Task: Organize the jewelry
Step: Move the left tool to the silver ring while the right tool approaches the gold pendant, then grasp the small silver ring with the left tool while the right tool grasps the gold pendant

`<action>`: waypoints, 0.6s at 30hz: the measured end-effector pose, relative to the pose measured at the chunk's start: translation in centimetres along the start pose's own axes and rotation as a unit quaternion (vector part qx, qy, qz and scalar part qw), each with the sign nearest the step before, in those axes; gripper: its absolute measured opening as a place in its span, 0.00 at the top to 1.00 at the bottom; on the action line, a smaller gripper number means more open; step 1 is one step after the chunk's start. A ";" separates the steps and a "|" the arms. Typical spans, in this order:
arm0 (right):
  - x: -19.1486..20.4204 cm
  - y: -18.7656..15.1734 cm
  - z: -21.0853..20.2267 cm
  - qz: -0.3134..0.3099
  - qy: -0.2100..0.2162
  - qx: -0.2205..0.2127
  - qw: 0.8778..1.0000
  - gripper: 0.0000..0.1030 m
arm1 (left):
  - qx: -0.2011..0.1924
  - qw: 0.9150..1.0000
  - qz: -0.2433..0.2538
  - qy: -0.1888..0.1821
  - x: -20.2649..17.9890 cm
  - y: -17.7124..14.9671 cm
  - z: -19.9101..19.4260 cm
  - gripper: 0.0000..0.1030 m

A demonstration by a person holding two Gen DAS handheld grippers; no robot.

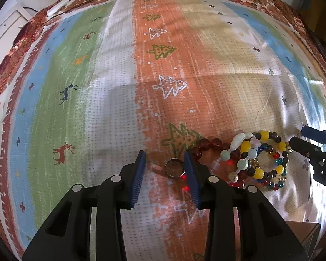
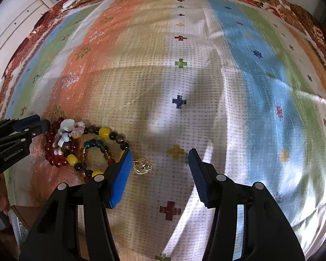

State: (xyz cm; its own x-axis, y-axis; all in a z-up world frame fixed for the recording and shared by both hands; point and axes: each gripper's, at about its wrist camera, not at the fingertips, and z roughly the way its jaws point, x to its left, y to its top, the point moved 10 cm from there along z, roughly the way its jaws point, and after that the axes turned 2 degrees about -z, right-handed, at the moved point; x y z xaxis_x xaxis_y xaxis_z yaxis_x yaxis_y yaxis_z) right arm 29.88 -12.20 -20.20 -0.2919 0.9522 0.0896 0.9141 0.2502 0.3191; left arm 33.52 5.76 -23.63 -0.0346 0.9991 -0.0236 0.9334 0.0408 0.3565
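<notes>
Straddling a ring (image 1: pixel 174 167), left gripper (image 1: pixel 165 163) half-open, not gripping; right gripper (image 2: pixel 160 163) open, empty

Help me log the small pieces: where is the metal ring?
In the left wrist view, the metal ring lies on the orange stripe between the left tongs, against the right pad, just left of the bead bracelets.
</notes>
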 end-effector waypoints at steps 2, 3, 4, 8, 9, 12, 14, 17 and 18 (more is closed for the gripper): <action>0.1 0.0 -0.1 0.001 0.003 0.000 1.000 0.48 | -0.001 1.000 -0.004 -0.004 0.0 0.1 -0.1 0.66; 0.2 0.0 -0.1 0.001 0.006 -0.001 1.000 0.48 | -0.003 1.000 -0.006 -0.007 0.0 0.2 -0.3 0.66; 0.4 0.0 -0.1 -0.001 0.007 0.000 1.000 0.48 | -0.004 1.000 -0.005 -0.009 -0.2 0.2 -0.3 0.66; 0.5 -0.3 0.2 -0.007 0.002 0.005 1.000 0.48 | -0.006 1.000 0.002 -0.001 -0.3 0.0 -0.1 0.66; 0.5 -0.3 0.3 -0.006 0.002 0.005 1.000 0.48 | -0.005 1.000 0.001 0.000 -0.2 0.0 -0.1 0.66; 0.4 -0.3 0.3 -0.003 0.005 0.004 1.000 0.48 | -0.001 1.000 -0.005 -0.003 0.2 -0.1 0.1 0.66; 0.3 -0.3 0.4 -0.002 0.005 0.004 1.000 0.52 | -0.002 1.000 -0.004 -0.002 0.3 -0.1 0.3 0.64; 0.2 -0.4 0.4 -0.009 -0.008 0.004 1.000 0.67 | -0.003 1.000 0.000 0.000 0.2 -0.1 0.3 0.64; 0.1 -0.5 0.5 -0.010 -0.008 0.005 1.000 0.68 | -0.003 1.000 0.001 0.000 0.1 0.0 0.3 0.64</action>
State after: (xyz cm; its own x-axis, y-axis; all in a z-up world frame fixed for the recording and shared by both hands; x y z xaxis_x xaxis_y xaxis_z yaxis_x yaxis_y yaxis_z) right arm 29.54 -12.09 -20.79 -0.3049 0.9500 0.0680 0.9112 0.2702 0.3109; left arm 33.60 5.88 -23.95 -0.0324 0.9992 -0.0217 0.9314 0.0380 0.3619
